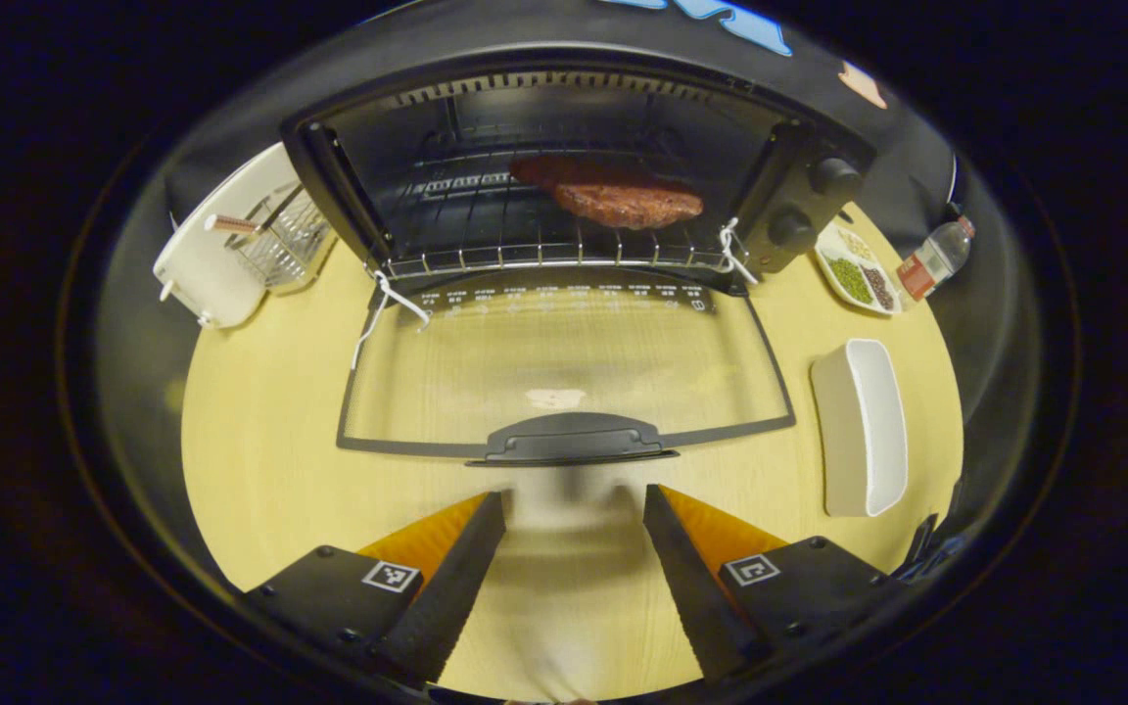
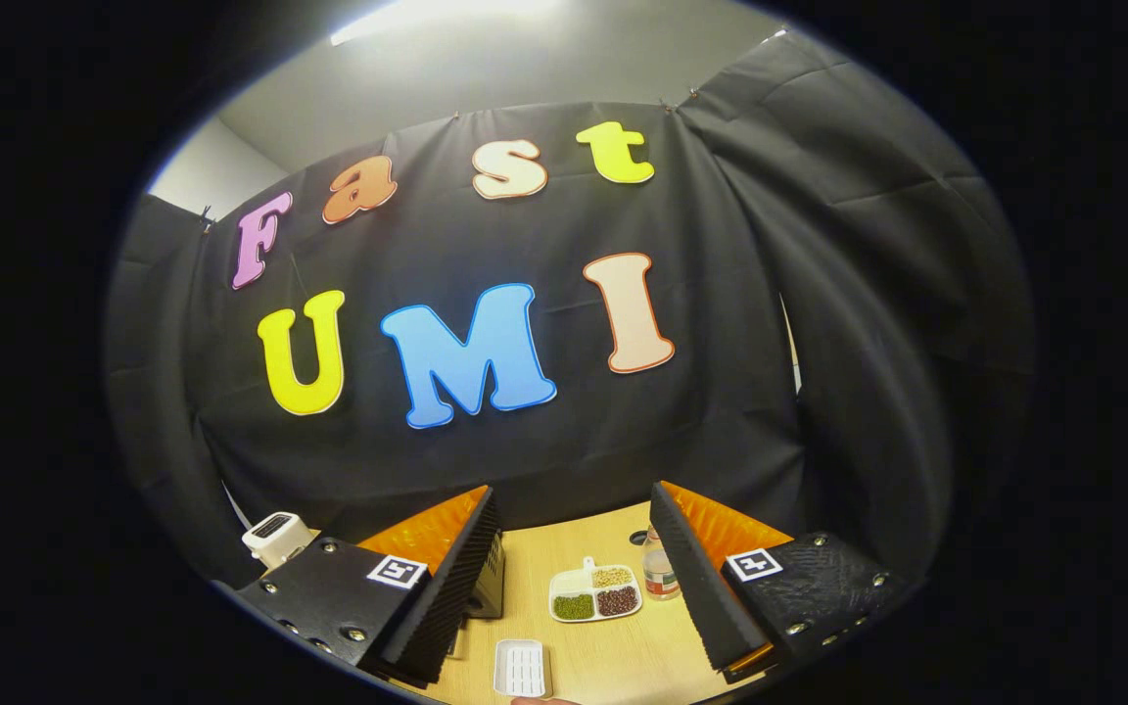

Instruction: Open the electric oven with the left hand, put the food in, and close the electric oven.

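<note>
Two grippers: left gripper [image 1: 574,578] open and empty, just short of the door handle [image 1: 574,438]; right gripper [image 2: 574,587] open, raised, empty.
Oven [image 1: 564,166]: glass door [image 1: 564,362] lowered flat over the counter [image 1: 260,441].
Food [image 1: 623,196]: on the rack inside.
Risk: fingers could slip off the shallow handle, letting the door drop back.
Unclear: door hinges.

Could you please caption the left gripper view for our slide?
Open left gripper faces the lowered oven door, meat patty on the rack.
</note>
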`<move>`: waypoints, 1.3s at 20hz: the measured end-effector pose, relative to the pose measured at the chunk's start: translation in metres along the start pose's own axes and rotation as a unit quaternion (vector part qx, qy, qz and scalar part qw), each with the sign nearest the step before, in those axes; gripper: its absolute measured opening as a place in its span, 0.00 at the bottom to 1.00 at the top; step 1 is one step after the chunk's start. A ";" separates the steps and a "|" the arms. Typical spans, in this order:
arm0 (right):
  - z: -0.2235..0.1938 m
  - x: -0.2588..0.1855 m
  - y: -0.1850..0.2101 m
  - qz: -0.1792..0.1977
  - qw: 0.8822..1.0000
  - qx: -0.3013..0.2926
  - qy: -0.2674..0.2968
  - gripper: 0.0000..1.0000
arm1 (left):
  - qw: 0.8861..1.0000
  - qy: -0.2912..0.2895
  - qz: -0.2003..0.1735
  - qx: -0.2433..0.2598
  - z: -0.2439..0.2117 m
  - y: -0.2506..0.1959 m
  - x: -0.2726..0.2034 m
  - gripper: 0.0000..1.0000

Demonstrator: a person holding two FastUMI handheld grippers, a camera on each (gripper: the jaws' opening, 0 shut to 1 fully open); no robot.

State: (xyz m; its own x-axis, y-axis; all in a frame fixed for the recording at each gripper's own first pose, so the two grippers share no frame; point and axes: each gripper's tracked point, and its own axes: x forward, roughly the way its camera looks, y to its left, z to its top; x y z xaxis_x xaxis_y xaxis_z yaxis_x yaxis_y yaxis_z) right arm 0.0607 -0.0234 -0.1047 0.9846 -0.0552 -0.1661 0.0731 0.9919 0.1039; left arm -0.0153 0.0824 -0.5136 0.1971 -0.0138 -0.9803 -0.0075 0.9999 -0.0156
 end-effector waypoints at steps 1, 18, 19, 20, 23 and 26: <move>0.000 -0.001 0.000 -0.001 1.000 0.000 0.000 0.95 | 1.000 0.006 0.000 0.002 -0.001 0.001 0.003 0.97; -0.006 -0.003 0.016 -0.015 1.000 -0.016 0.005 1.00 | 1.000 0.012 -0.010 0.003 0.008 0.005 0.020 0.92; -0.005 -0.003 0.018 -0.013 1.000 -0.017 0.005 1.00 | 1.000 0.008 -0.011 0.003 0.008 0.005 0.017 0.92; -0.005 -0.003 0.020 -0.012 1.000 -0.017 0.006 0.95 | 1.000 0.004 -0.011 0.004 0.009 0.005 0.014 0.97; -0.006 -0.001 0.025 -0.007 1.000 -0.013 0.007 1.00 | 1.000 -0.014 -0.012 0.006 0.012 0.004 0.001 0.97; -0.008 -0.001 0.029 -0.002 1.000 -0.015 0.008 0.95 | 0.999 -0.040 -0.017 0.006 0.018 0.003 -0.017 0.97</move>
State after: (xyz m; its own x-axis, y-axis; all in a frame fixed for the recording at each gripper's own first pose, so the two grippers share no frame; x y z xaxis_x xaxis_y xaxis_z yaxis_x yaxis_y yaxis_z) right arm 0.0605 0.0068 -0.1092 0.9816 -0.0584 -0.1820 0.0729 0.9946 0.0741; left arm -0.0014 0.0859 -0.4934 0.2740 -0.0464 -0.9606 0.0126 0.9989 -0.0447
